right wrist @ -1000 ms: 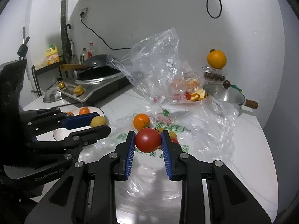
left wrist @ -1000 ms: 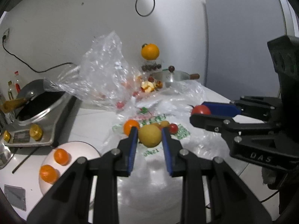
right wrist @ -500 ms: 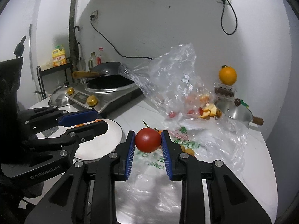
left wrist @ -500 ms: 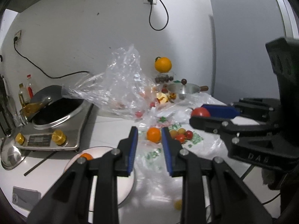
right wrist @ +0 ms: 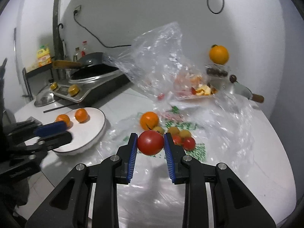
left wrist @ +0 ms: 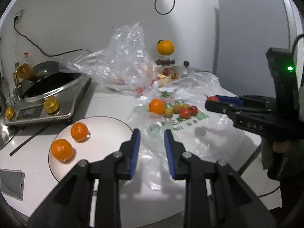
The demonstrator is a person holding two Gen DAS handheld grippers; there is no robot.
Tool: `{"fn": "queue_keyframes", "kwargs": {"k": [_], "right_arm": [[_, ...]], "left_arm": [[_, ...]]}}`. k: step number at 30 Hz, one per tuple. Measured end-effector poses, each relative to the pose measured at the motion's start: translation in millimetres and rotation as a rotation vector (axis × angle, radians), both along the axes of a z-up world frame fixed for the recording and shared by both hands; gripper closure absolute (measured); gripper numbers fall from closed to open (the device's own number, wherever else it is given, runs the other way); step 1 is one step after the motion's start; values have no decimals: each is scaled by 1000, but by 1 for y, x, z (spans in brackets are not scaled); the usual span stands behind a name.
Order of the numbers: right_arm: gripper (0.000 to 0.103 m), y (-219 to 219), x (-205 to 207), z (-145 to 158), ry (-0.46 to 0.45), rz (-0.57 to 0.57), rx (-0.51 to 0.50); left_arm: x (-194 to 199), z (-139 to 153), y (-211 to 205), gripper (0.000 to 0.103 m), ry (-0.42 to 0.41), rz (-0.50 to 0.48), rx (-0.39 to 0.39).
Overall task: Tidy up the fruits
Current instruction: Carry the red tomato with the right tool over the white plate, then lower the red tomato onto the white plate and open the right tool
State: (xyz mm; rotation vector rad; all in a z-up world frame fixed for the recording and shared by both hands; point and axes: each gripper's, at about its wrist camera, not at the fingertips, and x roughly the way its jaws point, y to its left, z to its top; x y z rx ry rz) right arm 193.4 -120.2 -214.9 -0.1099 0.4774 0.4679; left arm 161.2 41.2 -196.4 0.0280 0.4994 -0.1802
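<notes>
A home kitchen is shown: a wok [left wrist: 47,79] on a cooker [left wrist: 43,104], oil bottles [right wrist: 44,57], and a pan lid [right wrist: 241,90] are seen beyond the tongs.

Crinkled clear plastic bag [right wrist: 157,57]: glossy. Round white plate [left wrist: 106,125] beside it: smooth, glazed. Brushed-metal cooker [left wrist: 57,98] behind plate. Red tomato [right wrist: 150,142]: shiny skin.

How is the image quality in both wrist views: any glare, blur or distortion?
Left wrist view: fisheye bends the wall, corners vignette dark, the plate sits sharp. Right wrist view: glare on the clear plastic bag, slight blur at its right; the tomato stays crisp.
</notes>
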Motion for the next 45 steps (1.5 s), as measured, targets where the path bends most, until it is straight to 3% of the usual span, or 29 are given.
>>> {"fn": "queue_keyframes", "kwargs": {"k": [7,19,26,45], "right_arm": [[73,-6,-12,-10,-15,-18,7],[73,30,-26,15,-78,42,12],[73,70,-21,17,-70,96,-2],[73,175,16,-10,18,229,-66]], "left_arm": [[-10,-4,-4,76,-26,-10,-14],[-34,21,31,76,-124,62,-5],[-31,9,67,76,-100,134,-4],[-20,-13,132,76,-76,212,-29]]}}
